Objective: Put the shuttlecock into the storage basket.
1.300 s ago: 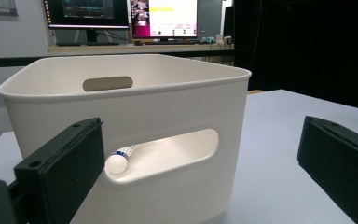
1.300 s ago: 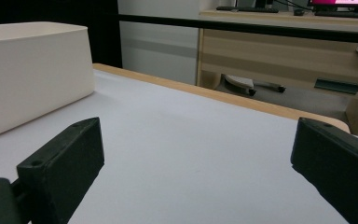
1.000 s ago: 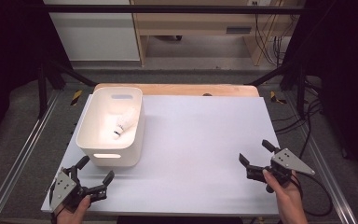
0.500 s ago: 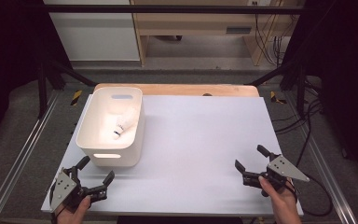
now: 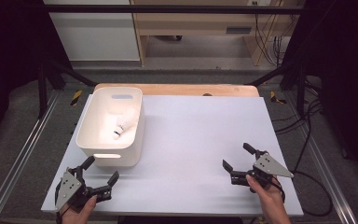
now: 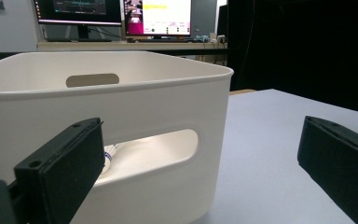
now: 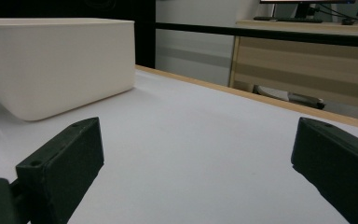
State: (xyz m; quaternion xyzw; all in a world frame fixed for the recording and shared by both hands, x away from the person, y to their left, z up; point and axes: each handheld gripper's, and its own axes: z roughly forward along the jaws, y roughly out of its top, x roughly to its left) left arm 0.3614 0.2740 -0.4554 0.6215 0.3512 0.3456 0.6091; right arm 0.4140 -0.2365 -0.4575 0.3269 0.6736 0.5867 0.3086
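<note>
Holding my left gripper with jaws spread wide, I have the white bin just ahead, shuttlecock inside lying lengthwise away; my right gripper, also spread, sits well apart

Bin sits on the far-left part of the worktop, with a shuttlecock lying inside it. Left tongs are just near of the bin, right tongs way over near-right.
</note>
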